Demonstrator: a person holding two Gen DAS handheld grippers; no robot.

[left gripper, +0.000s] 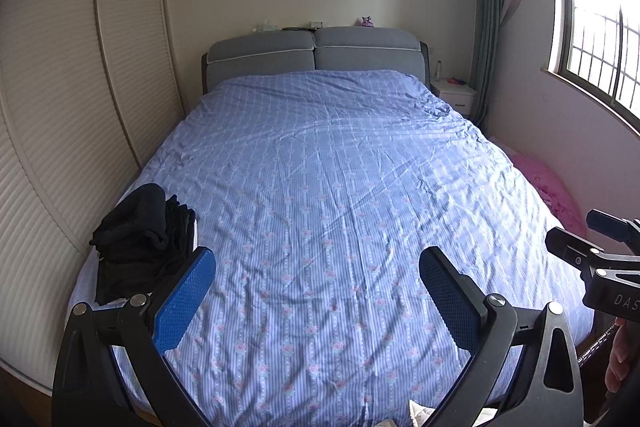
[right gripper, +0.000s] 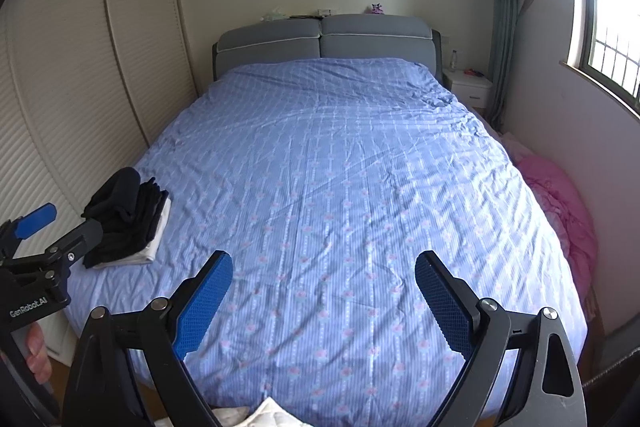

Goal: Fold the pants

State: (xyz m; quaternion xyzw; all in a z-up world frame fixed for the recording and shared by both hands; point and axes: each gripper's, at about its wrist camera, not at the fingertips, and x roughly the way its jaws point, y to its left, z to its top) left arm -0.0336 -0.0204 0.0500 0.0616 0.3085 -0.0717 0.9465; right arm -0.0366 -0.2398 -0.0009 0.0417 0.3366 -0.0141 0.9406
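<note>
A pile of dark folded clothes (left gripper: 140, 243) lies at the near left corner of the bed (left gripper: 340, 155); in the right wrist view the pile (right gripper: 124, 219) rests on a white garment (right gripper: 154, 247). My left gripper (left gripper: 318, 267) is open and empty, held above the foot of the bed, right of the pile. My right gripper (right gripper: 324, 271) is open and empty above the foot of the bed (right gripper: 340, 147). Each gripper shows at the edge of the other's view: the right one (left gripper: 600, 259), the left one (right gripper: 44, 247). No loose pants lie spread on the bed.
A blue patterned cover lies on the bed with a grey headboard (left gripper: 316, 55). A louvred wardrobe (left gripper: 72, 87) lines the left side. A white nightstand (left gripper: 456, 93) and a window (left gripper: 600, 27) are at right. A pink bundle (right gripper: 560, 211) lies beside the bed. White fabric (right gripper: 272, 413) shows at the foot.
</note>
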